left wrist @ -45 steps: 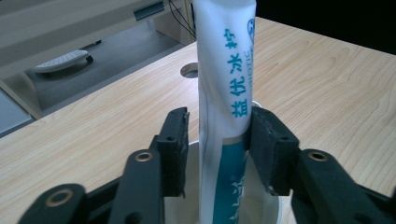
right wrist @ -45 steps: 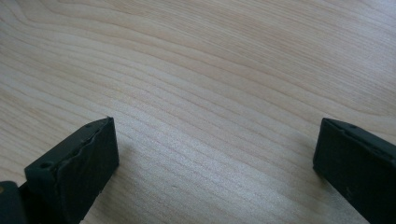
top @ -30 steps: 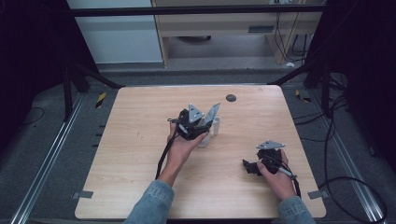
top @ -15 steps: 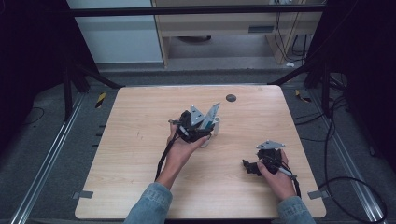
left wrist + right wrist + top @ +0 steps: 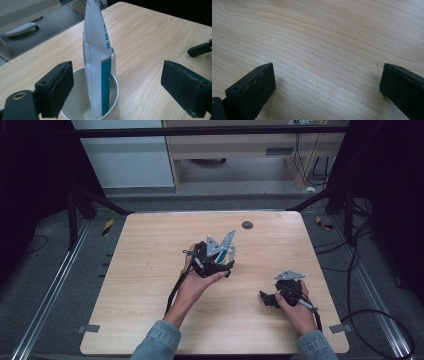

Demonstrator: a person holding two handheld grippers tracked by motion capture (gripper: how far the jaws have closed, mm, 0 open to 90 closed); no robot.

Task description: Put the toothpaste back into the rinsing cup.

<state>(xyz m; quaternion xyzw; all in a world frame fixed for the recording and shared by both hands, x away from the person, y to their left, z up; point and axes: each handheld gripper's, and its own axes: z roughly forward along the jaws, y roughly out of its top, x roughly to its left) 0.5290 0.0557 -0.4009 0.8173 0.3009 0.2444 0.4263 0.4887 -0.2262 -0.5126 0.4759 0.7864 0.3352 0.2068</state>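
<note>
Pale wood counter (image 5: 150,270), dim room beyond, grey floor and rails around it. Dark round mark (image 5: 247,224) near the far edge.

Left claw (image 5: 117,87): jaws wide apart, clamped on nothing. Between them and just ahead, a white cup (image 5: 113,85), upright on the counter. Standing in the cup, a tall white-and-teal pouch (image 5: 96,50), bottom edge down inside, top well above the rim, leaning slightly against the far wall. Left jaw pad close beside the cup's rim; contact could not be told. Right jaw pad well apart from it. Seen from the high view at mid-counter, claw (image 5: 212,260) over cup and pouch (image 5: 227,240).

Right claw (image 5: 327,87): jaws also wide apart, empty, low over bare wood. In the high view near the counter's right front corner (image 5: 280,295), well apart from the cup.

Risks, as judged: top-heavy load, light cup. Near jaw pad likely to nudge the rim on any sideways drift, tipping cup and pouch together. Closing on the pouch alone might lift it out askew or drag the cup over. Closing on the cup might crush or skid it, off-centre as it sat. No steadying from the right claw at that distance.
</note>
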